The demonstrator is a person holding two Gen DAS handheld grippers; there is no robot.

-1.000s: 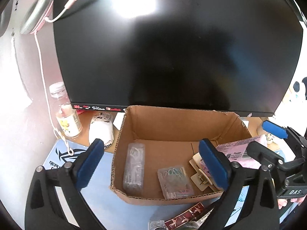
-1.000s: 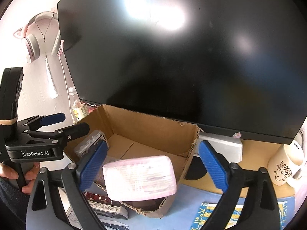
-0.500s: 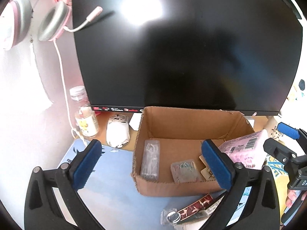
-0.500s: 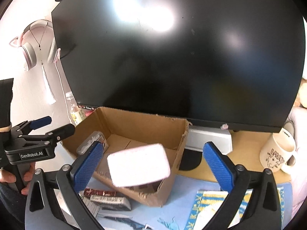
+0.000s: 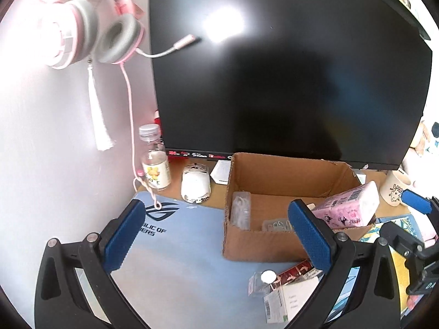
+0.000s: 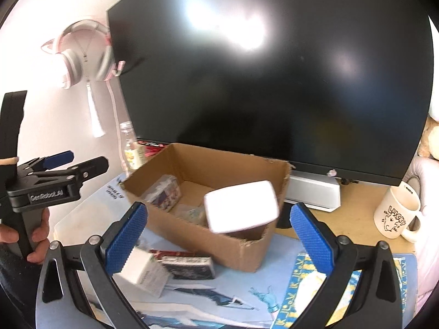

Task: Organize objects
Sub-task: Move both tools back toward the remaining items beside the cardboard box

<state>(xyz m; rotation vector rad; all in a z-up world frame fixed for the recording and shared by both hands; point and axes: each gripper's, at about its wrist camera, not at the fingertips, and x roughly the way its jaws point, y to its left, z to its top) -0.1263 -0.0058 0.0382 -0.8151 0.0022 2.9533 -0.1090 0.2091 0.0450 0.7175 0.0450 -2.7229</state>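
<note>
An open cardboard box (image 5: 277,244) (image 6: 233,244) stands on the blue desk mat in front of a black monitor. A pink tissue pack (image 5: 347,208) (image 6: 241,207) lies tilted over the box's right part, free of both grippers. Clear plastic packets (image 5: 241,211) lie inside the box. My left gripper (image 5: 216,235) is open and empty, held back from the box; it shows in the right wrist view (image 6: 59,164). My right gripper (image 6: 218,237) is open and empty, in front of the box; it shows in the left wrist view (image 5: 414,205).
A red-and-white carton (image 5: 293,271) (image 6: 189,264), a white box (image 6: 142,270) and a small packet (image 5: 260,282) lie on the mat before the box. A white mouse (image 5: 195,186), a bottle (image 5: 155,161) and a white mug (image 6: 395,211) stand by the monitor. Pink headphones (image 5: 90,27) hang at the left.
Both grippers have drawn back and up from the box. The tissue pack has left the right gripper's open jaws and now sits over the box's right side.
</note>
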